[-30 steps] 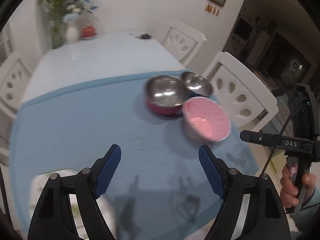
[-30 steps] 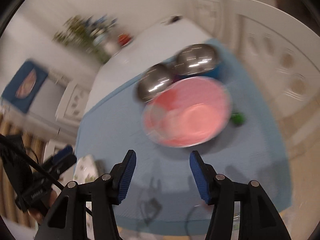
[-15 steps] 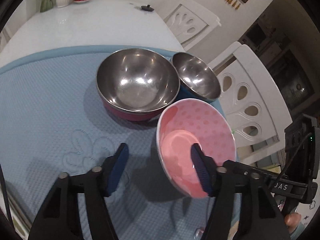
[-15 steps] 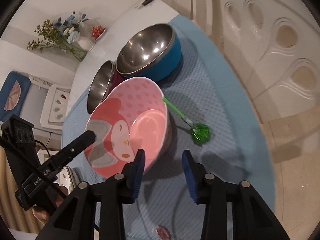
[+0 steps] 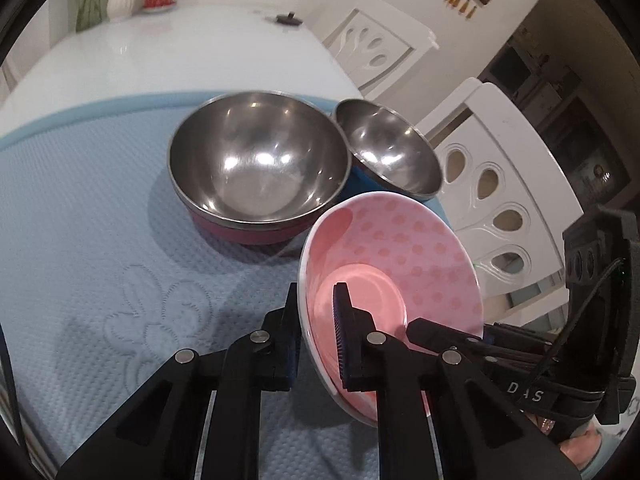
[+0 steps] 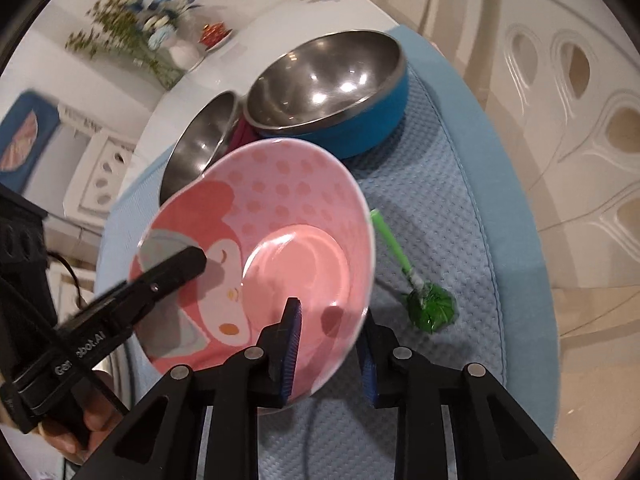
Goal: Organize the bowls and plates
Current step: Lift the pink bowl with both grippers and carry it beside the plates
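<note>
A pink polka-dot bowl (image 5: 400, 260) with a cartoon face inside (image 6: 272, 240) is tilted above the blue mat. My left gripper (image 5: 316, 336) is shut on its near-left rim, one finger inside and one outside. My right gripper (image 6: 328, 340) is shut on the opposite rim in the same way. Behind it stand a large steel bowl with a dark red outside (image 5: 256, 168) and a smaller steel bowl with a blue outside (image 5: 388, 148), also seen in the right wrist view (image 6: 332, 92).
A green lollipop-like stick (image 6: 420, 292) lies on the blue mat (image 5: 80, 240) right of the pink bowl. White chairs (image 5: 500, 184) stand along the table's right side. A vase of flowers (image 6: 152, 40) and a small red item sit at the far end.
Both grippers moved in on the pink bowl and closed on opposite sides of its rim. The bowl now sits tilted and raised between them.
</note>
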A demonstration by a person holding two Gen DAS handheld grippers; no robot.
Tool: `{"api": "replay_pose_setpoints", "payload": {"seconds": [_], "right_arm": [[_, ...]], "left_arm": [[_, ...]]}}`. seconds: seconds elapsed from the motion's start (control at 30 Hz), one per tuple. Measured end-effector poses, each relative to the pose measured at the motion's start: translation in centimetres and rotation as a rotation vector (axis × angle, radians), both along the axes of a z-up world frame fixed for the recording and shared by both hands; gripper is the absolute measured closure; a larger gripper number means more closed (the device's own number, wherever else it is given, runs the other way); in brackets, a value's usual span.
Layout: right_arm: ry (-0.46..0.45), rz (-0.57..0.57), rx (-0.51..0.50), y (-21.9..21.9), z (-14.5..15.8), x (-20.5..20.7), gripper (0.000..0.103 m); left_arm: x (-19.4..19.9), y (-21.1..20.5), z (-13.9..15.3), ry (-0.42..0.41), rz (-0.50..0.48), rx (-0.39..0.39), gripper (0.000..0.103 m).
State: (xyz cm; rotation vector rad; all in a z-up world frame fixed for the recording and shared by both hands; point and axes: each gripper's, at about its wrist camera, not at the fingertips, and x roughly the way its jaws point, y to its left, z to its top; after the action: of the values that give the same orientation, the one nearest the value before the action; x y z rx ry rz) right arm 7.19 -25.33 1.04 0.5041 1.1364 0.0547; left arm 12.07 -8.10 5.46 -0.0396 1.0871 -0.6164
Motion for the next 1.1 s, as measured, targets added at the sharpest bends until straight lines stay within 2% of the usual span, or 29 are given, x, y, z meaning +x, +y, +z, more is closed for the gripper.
{"api": "replay_pose_setpoints", "payload": {"seconds": [0.23, 0.53, 0.67, 0.83, 1.1], "right_arm": [[-0.039, 0.032, 0.015, 2.0, 3.0, -1.6, 0.078], [-0.111, 0.078, 0.029, 5.9, 9.5, -3.3, 0.078], [-0.132, 0.120, -0.018, 8.2, 12.3, -4.6, 0.078], [-0.109, 0.190, -0.050, 10.6, 12.8, -5.8, 0.078], [0.011, 0.245, -0.038, 12.8, 9.1, -6.2, 0.078]], "left_arm": [[-2.4, 2.6, 3.5, -0.065, 0.040, -0.014, 0.092], [-6.0, 6.1, 10.3, -0.173, 0.145, -0.029, 0.092], [-8.0, 8.0, 12.4, -0.207, 0.172, -0.049, 0.092], [-10.2, 9.8, 12.3, -0.209, 0.214, -0.033, 0.092], [-11.8, 11.4, 8.6, -0.127, 0.269, 0.020, 0.092]]}}
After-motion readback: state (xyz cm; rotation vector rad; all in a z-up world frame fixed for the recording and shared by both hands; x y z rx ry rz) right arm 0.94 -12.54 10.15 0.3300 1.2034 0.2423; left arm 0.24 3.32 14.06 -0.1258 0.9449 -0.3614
